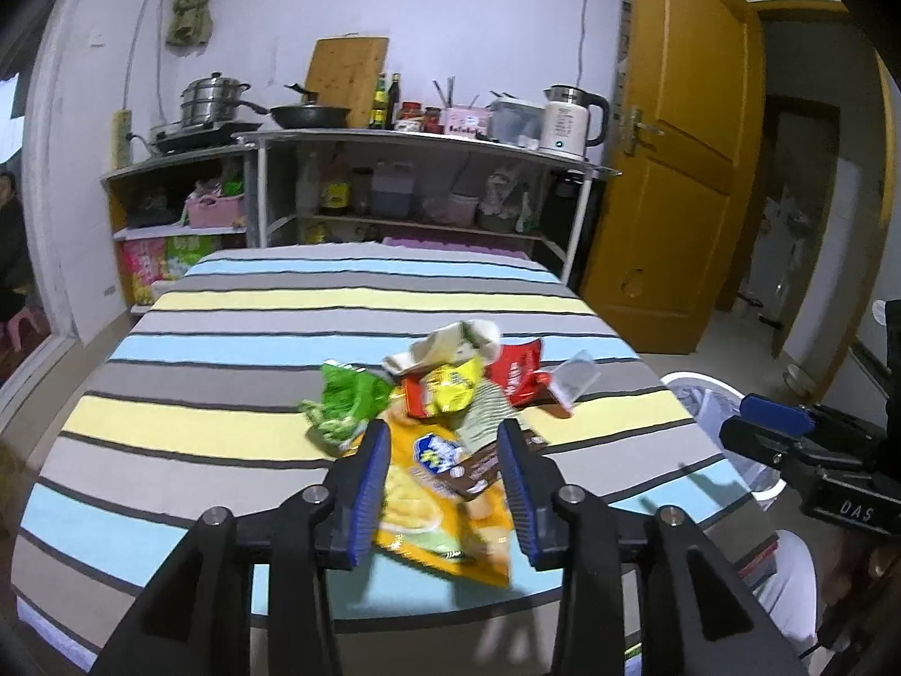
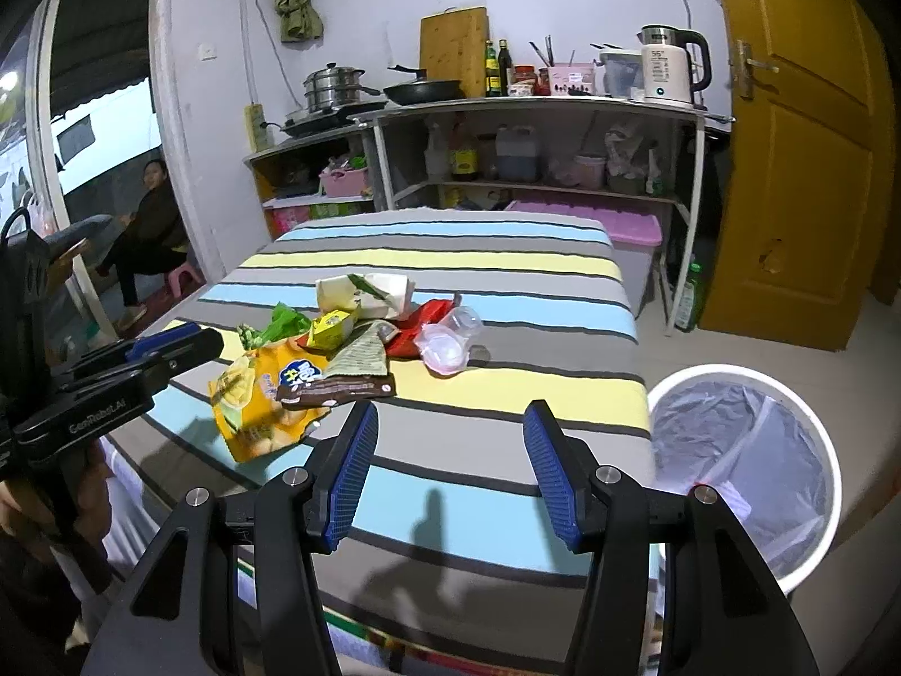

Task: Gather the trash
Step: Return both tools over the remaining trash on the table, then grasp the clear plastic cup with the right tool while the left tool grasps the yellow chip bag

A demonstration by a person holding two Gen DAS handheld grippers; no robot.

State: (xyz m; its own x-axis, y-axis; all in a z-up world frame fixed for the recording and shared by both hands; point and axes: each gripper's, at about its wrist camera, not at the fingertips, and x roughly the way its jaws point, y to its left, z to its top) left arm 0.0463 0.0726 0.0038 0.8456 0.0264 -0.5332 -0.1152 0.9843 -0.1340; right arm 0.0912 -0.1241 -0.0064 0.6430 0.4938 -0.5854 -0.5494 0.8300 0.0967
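Observation:
A pile of trash lies mid-table on the striped cloth [image 2: 495,394]: an orange chip bag [image 1: 433,512] [image 2: 253,405], a brown wrapper [image 2: 338,386], a green wrapper [image 1: 343,400], a yellow packet [image 1: 450,388], a red wrapper [image 1: 518,372], a white paper bag [image 2: 366,293] and a clear plastic cup [image 2: 450,338]. My left gripper [image 1: 445,428] is open over the orange bag, which shows between its blue pads without being pinched. My right gripper [image 2: 450,411] is open over bare cloth, right of the pile, with nothing between its fingers.
A white bin with a clear liner [image 2: 833,479] stands on the floor off the table's right edge. Behind the table are shelves with pots, a pan and a kettle [image 2: 670,67]. A yellow door [image 2: 799,169] is at right. A person [image 2: 146,225] sits at far left.

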